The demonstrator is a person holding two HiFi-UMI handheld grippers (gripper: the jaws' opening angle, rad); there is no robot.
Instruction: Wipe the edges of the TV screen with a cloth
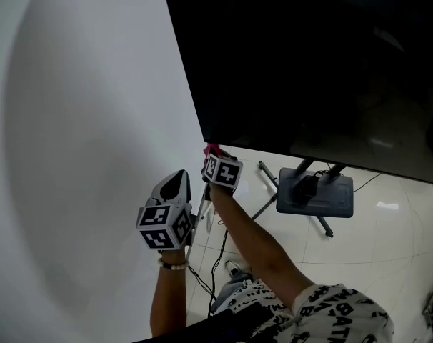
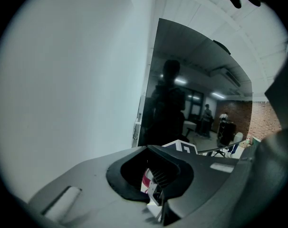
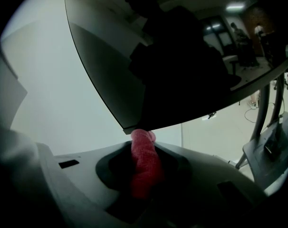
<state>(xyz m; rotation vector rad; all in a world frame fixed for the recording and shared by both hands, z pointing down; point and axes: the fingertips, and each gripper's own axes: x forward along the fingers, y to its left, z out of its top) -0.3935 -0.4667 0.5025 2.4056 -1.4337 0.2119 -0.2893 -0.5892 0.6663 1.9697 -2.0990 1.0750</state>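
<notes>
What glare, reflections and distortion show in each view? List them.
Head view: TV screen nearly black with faint reflections; a soft shadow on the wall. Left gripper view: fisheye bending, and the screen mirrors a lit room and a dark figure. Right gripper view: dim, the screen's edge curved, the red cloth slightly blurred up close.

Your head camera looks steeply down at the lower left corner of the TV screen [image 1: 309, 63], which both gripper cameras face closely from below.
</notes>
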